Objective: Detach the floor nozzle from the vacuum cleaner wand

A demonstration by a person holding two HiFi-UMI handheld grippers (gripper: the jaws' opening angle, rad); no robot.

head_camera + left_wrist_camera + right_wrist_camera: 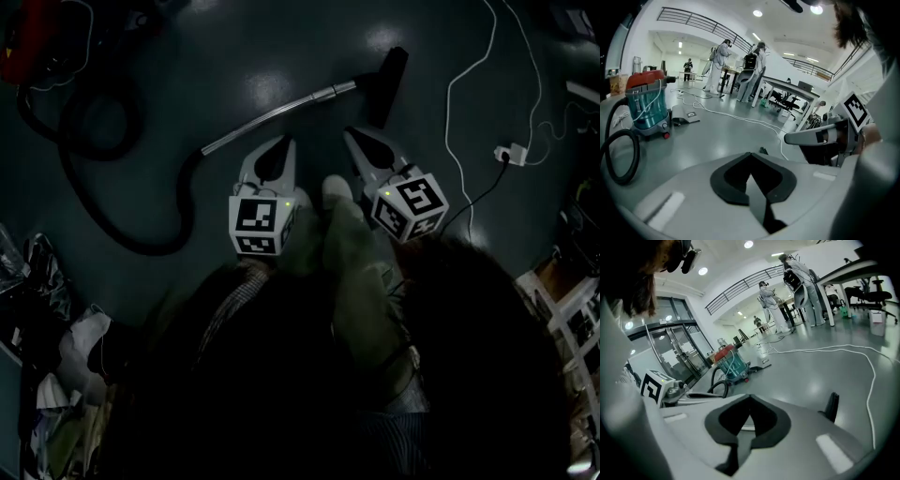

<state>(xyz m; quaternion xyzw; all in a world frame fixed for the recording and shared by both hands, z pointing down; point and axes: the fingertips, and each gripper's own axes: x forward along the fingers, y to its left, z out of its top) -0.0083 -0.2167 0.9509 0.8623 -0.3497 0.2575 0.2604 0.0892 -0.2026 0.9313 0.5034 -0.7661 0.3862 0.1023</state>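
black floor nozzle is seen lying on the grey floor, joined to the chrome wand, just beyond both grippers. left gripper and right gripper are held clenched, nothing between their jaws.

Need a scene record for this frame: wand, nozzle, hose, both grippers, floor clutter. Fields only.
wand: metal tube lying on the dark floor
floor nozzle: black, attached at the wand's far end
hose: black, loops from the wand's near end
vacuum body: teal with a red top, off to the left
left gripper: jaws shut, empty
right gripper: jaws shut, empty
clutter: white cable at right
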